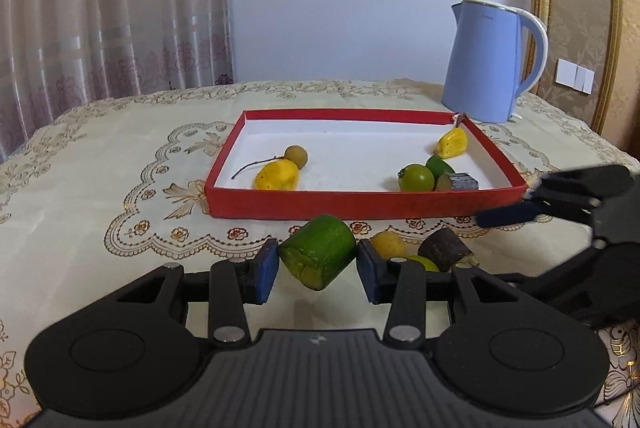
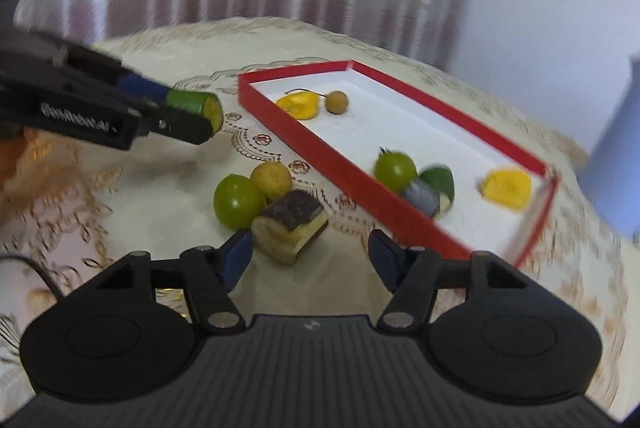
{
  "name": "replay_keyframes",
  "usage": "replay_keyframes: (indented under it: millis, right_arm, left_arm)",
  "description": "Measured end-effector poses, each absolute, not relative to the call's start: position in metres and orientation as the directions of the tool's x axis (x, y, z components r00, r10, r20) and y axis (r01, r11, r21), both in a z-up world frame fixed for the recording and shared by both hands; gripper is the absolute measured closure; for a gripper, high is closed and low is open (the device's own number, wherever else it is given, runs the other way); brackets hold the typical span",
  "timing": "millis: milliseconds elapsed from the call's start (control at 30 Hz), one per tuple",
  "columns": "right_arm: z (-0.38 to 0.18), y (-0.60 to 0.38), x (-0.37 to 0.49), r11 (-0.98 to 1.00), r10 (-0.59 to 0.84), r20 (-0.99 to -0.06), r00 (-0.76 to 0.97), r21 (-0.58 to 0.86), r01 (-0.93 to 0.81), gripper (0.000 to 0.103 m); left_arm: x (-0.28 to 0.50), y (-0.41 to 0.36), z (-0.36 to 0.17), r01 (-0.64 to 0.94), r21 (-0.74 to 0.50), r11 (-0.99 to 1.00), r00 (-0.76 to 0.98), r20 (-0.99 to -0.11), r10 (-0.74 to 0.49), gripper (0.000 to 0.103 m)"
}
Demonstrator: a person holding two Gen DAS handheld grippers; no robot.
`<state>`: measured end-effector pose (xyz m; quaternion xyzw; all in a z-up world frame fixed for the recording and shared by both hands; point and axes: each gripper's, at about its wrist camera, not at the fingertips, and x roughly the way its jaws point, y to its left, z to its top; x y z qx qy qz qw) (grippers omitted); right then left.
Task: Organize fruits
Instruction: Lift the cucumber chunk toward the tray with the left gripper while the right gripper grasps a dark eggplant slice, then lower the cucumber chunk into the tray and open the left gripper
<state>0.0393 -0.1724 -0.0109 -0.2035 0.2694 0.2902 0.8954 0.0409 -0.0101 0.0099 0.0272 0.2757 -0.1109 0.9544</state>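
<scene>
Your left gripper [image 1: 318, 264] clamps the green chunk [image 1: 320, 256], red tray [image 1: 360, 204] at twelve o'clock; right gripper [image 2: 310, 256] gapes empty.

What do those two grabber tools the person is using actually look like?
Both are matte black plastic. Each gripper, left and right, has a ribbed centre panel, two round discs, angular link arms with silver pins, and two fingers tipped with blue pads. White lettering runs along the left one's side, too blurred to read.

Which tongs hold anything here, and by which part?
The left tongs grip the green cut fruit chunk by its opposite rind sides. The right tongs are open, holding nothing.
</scene>
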Motion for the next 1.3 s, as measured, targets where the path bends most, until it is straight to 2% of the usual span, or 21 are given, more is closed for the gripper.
replay_keyframes:
  millis: [167,233,267,467,633,900,1100,1300]
  right_arm:
    - [-0.010,-0.161,0.056,0.642,0.470,-0.638,0.610,-0.227,-0.732,0.043]
    - [-0.011,-0.156,0.064,0.615,0.479,-0.664,0.575,-0.213,-0.759,0.051]
    - [-0.010,-0.154,0.066,0.603,0.497,-0.667,0.554,-0.194,-0.774,0.061]
    - [-0.010,-0.150,0.049,0.671,0.430,-0.657,0.620,-0.227,-0.706,0.061]
    - [-0.003,-0.166,0.011,0.833,0.360,-0.555,0.750,-0.171,-0.526,0.061]
    - [0.010,-0.190,-0.054,0.927,0.330,-0.372,0.867,-0.045,-0.372,0.061]
    - [0.009,-0.199,-0.062,0.952,0.291,-0.322,0.901,0.008,-0.304,0.061]
    - [0.006,-0.199,-0.062,0.955,0.287,-0.304,0.908,0.021,-0.295,0.061]
  left_arm:
    - [0.039,-0.012,0.013,0.236,0.006,0.972,0.827,-0.526,-0.198,0.062]
    - [0.039,-0.012,0.013,0.237,0.013,0.971,0.828,-0.526,-0.195,0.061]
    - [0.038,-0.012,0.013,0.237,0.015,0.971,0.828,-0.526,-0.194,0.061]
    - [0.037,-0.008,0.016,0.231,0.022,0.973,0.835,-0.517,-0.186,0.061]
    - [0.037,-0.008,0.016,0.243,0.018,0.970,0.835,-0.513,-0.200,0.061]
    - [0.046,-0.015,0.025,0.271,0.015,0.962,0.843,-0.486,-0.230,0.061]
    - [0.071,-0.023,0.034,0.290,0.044,0.956,0.855,-0.461,-0.238,0.061]
    - [0.107,-0.033,0.033,0.320,0.021,0.947,0.832,-0.484,-0.270,0.061]
